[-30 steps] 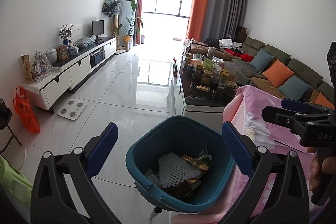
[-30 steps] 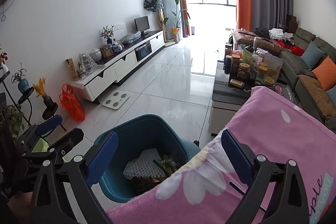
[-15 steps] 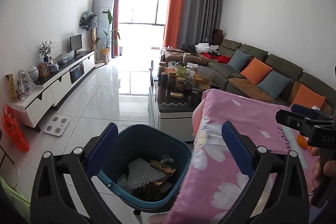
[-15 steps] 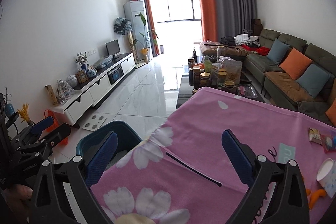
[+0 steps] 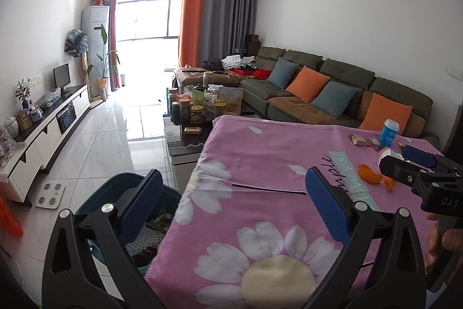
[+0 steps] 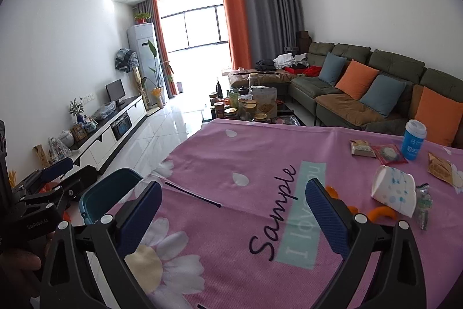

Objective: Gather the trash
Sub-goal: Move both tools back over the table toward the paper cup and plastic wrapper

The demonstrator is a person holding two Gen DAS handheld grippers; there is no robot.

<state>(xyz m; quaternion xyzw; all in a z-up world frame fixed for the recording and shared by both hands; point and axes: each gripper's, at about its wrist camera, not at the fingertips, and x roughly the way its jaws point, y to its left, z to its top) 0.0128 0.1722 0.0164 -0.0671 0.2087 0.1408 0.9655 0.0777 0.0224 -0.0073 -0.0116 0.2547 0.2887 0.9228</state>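
Bin contents (image 5: 150, 239) in left view only; silver wrapper (image 6: 423, 203) only right.

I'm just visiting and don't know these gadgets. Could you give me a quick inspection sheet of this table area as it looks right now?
Surface: pink flowered cloth covers the table.
Job's things: tipped paper cup, orange peel, wrappers, black stick; teal bin on the floor beside the table holds trash.
Clutter: upright blue cup.
Grippers: left gripper open, empty; right gripper open, empty.
Cables: nothing seen.
Surroundings: sofa, crowded coffee table, TV cabinet.
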